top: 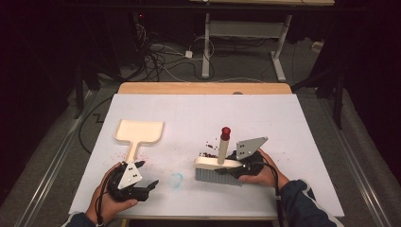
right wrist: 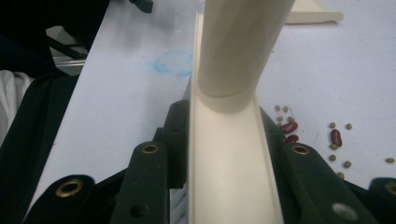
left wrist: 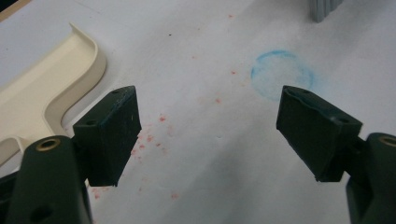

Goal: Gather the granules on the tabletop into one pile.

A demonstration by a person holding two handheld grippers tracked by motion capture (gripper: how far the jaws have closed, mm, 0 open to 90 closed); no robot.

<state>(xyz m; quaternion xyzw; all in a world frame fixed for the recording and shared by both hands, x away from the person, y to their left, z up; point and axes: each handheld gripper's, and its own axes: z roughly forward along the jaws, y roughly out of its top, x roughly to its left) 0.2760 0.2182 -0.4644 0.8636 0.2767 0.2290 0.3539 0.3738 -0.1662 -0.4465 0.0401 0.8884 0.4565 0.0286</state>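
The right tongs [top: 236, 165] are clenching the cream back of a hand brush [top: 219, 166], which is standing on its grey bristles near the front edge of the surface [top: 283, 118], right of centre, its handle with the red cap rising upright. Red beans and small greenish seeds [right wrist: 327, 135] are lying scattered just behind the brush. The left tongs [top: 149, 185] are resting released near the front left corner, nothing between the jaws, just beside the handle of a cream dustpan [top: 139, 133]. A blue chalk ring [top: 176, 179] is lying between the two tongs.
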